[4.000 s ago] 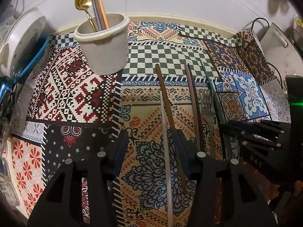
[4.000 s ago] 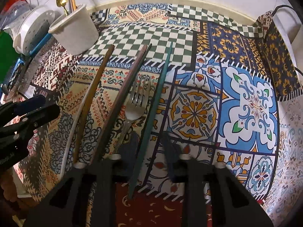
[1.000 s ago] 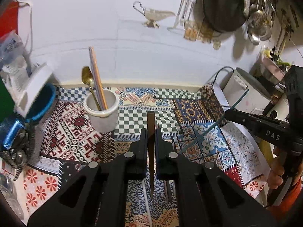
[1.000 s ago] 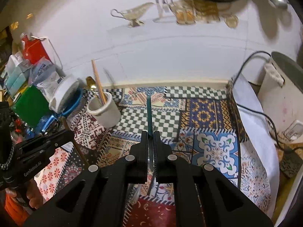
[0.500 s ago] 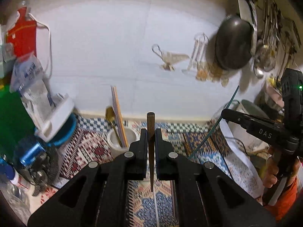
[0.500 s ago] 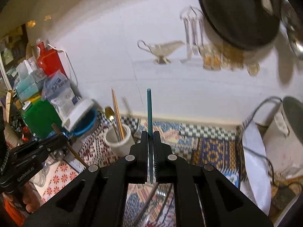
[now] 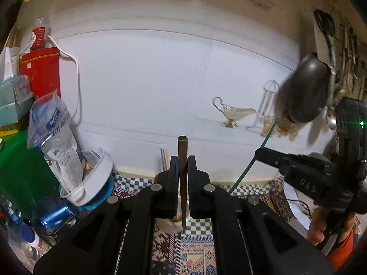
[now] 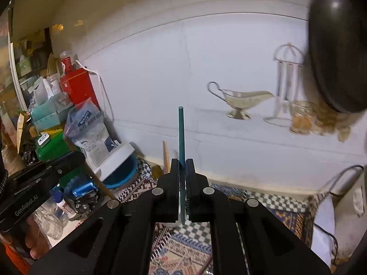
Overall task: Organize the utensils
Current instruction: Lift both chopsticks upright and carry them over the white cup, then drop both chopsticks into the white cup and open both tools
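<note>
Left wrist view: the white cup (image 7: pixel 170 221) at lower centre is mostly hidden behind the left tool (image 7: pixel 182 168), which is clenched on a brown chopstick (image 7: pixel 182 160) standing upright. Right wrist view: the right tool (image 8: pixel 182 170) grips a teal chopstick (image 8: pixel 181 133), also upright at frame centre

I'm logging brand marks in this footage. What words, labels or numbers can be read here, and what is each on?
"DAS": on the side of the right gripper, seen from the left wrist view.
"GenRobot.AI": on the side of the left gripper, seen from the right wrist view.
Clear plastic bag: blue and white printed label, too blurred to read.
Red box: small print, too small to read.
Jar with a red label: unreadable.
</note>
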`<action>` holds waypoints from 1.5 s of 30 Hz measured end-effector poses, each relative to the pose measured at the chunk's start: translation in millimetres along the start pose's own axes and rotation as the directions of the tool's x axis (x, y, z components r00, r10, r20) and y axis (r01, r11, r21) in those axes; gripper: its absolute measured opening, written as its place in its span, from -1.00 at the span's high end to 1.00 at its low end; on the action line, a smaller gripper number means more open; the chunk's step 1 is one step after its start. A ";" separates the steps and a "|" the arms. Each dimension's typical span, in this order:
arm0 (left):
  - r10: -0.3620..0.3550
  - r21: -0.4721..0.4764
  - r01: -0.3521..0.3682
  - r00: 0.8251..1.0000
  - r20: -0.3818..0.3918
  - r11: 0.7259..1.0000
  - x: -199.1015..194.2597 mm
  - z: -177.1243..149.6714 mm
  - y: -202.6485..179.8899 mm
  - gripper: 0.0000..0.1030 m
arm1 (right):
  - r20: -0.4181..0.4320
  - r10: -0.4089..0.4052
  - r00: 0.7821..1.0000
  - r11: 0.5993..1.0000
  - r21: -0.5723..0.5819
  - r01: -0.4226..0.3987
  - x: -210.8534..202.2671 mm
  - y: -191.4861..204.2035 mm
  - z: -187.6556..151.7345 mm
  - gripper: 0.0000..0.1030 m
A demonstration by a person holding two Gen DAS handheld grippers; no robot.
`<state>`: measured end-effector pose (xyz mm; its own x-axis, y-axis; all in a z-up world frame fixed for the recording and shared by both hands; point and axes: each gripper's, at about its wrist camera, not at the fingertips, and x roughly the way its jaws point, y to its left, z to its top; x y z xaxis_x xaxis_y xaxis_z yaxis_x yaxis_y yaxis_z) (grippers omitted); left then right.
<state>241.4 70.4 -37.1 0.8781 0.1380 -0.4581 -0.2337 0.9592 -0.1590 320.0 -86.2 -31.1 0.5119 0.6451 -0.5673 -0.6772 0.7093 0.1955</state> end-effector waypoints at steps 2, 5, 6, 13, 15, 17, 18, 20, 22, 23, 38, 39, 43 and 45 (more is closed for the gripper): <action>0.014 -0.007 -0.014 1.000 0.003 1.000 6.8 3.8 3.4 0.90 | -0.005 0.015 1.000 1.000 -0.004 -0.015 10.0 3.2 4.1 0.91; 0.028 -0.022 -0.028 1.000 0.001 0.999 18.3 7.5 9.9 0.90 | -0.018 0.037 0.999 0.999 -0.007 -0.037 25.1 6.4 7.2 0.91; 0.034 -0.027 -0.034 0.999 -0.001 0.999 23.1 8.2 12.4 0.90 | -0.022 0.041 0.999 0.999 -0.008 -0.041 28.9 6.9 7.7 0.91; 0.047 -0.075 -0.050 0.998 -0.042 0.996 63.1 2.8 29.8 0.90 | -0.090 0.068 0.994 0.997 -0.024 -0.070 71.2 15.3 -0.6 0.91; 0.056 -0.084 -0.062 0.996 -0.070 0.995 76.2 -1.7 34.2 0.90 | -0.122 0.069 0.990 0.997 -0.032 -0.073 82.4 16.5 -6.6 0.91; 0.057 -0.096 -0.067 0.993 -0.102 0.993 88.7 -9.3 39.0 0.90 | -0.163 0.070 0.984 0.996 -0.036 -0.077 95.8 18.0 -14.8 0.91; 0.059 -0.099 -0.070 0.992 -0.115 0.993 92.8 -12.6 40.7 0.90 | -0.183 0.068 0.981 0.996 -0.041 -0.076 101.7 18.5 -18.8 0.91; 0.066 -0.104 -0.082 0.987 -0.147 0.991 103.7 -21.7 44.7 0.90 | -0.216 0.061 0.974 0.996 -0.046 -0.073 111.3 18.4 -25.8 0.91; 0.067 -0.112 -0.087 0.982 -0.174 0.990 112.2 -29.1 49.1 0.90 | -0.245 0.056 0.968 0.996 -0.050 -0.070 118.5 18.9 -32.0 0.91; 0.066 -0.115 -0.089 0.981 -0.184 0.989 115.6 -32.2 50.5 0.90 | -0.255 0.053 0.965 0.996 -0.052 -0.068 121.3 18.5 -34.1 0.91; 0.088 -0.106 -0.116 0.967 -0.241 0.988 114.2 -46.8 51.2 0.89 | -0.321 0.031 0.947 0.994 -0.087 -0.061 123.8 17.9 -41.3 0.73; 0.087 -0.103 -0.114 0.968 -0.236 0.988 110.2 -45.6 50.3 0.89 | -0.312 0.027 0.950 0.994 -0.089 -0.058 119.9 17.1 -40.8 0.68; 0.091 -0.082 -0.111 0.972 -0.214 0.990 93.3 -40.0 44.7 0.82 | -0.270 0.014 0.963 0.993 -0.110 -0.045 98.4 17.4 -34.9 0.59; 0.093 -0.071 -0.109 0.975 -0.202 0.992 84.0 -37.5 41.1 0.75 | -0.245 0.008 0.970 0.992 -0.117 -0.038 85.6 17.4 -31.9 0.56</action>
<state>289.8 112.2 -114.9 0.7503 0.1740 -0.6378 -0.3570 0.9186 -0.1694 335.2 -27.8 -101.8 0.3613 0.5617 -0.7443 -0.7536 0.6460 0.1217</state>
